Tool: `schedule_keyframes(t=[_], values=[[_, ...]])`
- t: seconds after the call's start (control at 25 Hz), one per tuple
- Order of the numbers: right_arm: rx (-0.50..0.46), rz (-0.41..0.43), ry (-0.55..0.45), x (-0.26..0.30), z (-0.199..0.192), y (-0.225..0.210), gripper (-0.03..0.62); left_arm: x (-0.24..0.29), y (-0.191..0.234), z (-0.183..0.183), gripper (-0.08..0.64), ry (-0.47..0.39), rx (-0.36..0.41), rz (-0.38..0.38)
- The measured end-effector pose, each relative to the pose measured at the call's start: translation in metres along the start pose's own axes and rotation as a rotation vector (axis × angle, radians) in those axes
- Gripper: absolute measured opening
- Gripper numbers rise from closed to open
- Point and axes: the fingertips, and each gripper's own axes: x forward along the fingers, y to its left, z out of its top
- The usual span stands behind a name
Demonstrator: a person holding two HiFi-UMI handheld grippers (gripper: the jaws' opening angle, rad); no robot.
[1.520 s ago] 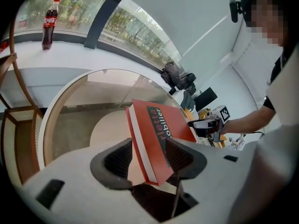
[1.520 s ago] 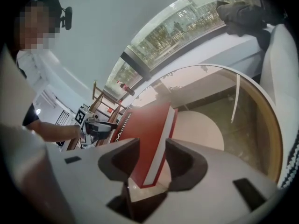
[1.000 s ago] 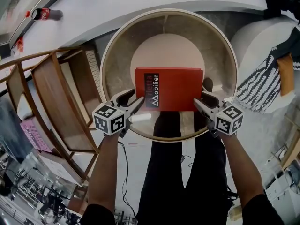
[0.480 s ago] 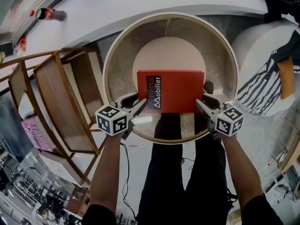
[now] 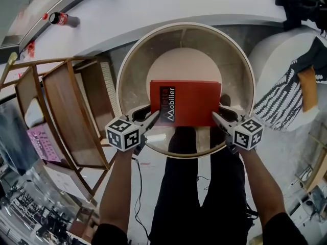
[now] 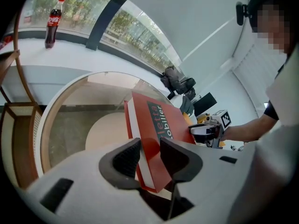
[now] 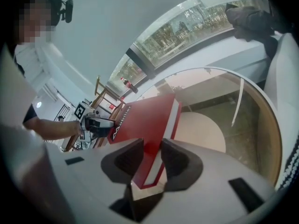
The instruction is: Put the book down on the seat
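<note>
Head view: the red book (image 5: 191,103) sits at the centre of the frame, flat, title running up its left end, over the front half of the pale round seat (image 5: 184,65) inside the big round chair (image 5: 122,70). I cannot tell whether its underside rests on the seat

Left gripper (image 5: 151,120), lower left of the book: its own view shows the near corner of the book between the two dark pads, one pad on the page edge, the other on the red cover. The jaws have just been closing and are now clamped on the book

Right gripper (image 5: 218,117), lower right of the book: same picture in its own view, the book's other near corner is wedged between the pads, both touching it. These jaws have also just been closing and are clamped on the book

Both grippers point down and inward at the book's two short ends; the marker cubes lie over the chair's front rim

Surroundings: wooden chairs (image 5: 66,106) at the left of the frame, a cola bottle (image 5: 62,19) on the white ledge at upper left, a black and white patterned cushion (image 5: 278,101) on a pale stool at the right
</note>
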Motion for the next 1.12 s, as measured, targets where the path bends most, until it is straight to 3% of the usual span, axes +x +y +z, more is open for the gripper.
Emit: schedule_keyframes(t=[0.32, 0.56, 0.84, 1.12], values=[[-0.111, 0.014, -0.105, -0.040, 0.079, 0.051, 0.126, -0.054, -0.034, 0.061, 0.147, -0.082, 0.052, 0.013], [-0.208, 0.041, -0.231, -0.101, 0.167, 0.110, 0.121, -0.124, -0.094, 0.141, 0.140, -0.290, 0.071, -0.006], [-0.335, 0.046, -0.456, -0.187, 0.281, 0.186, 0.115, -0.201, -0.167, 0.244, 0.138, -0.488, 0.222, -0.021], [-0.521, 0.008, -0.616, -0.271, 0.353, 0.270, 0.112, -0.283, -0.242, 0.311, 0.138, -0.641, 0.403, -0.022]])
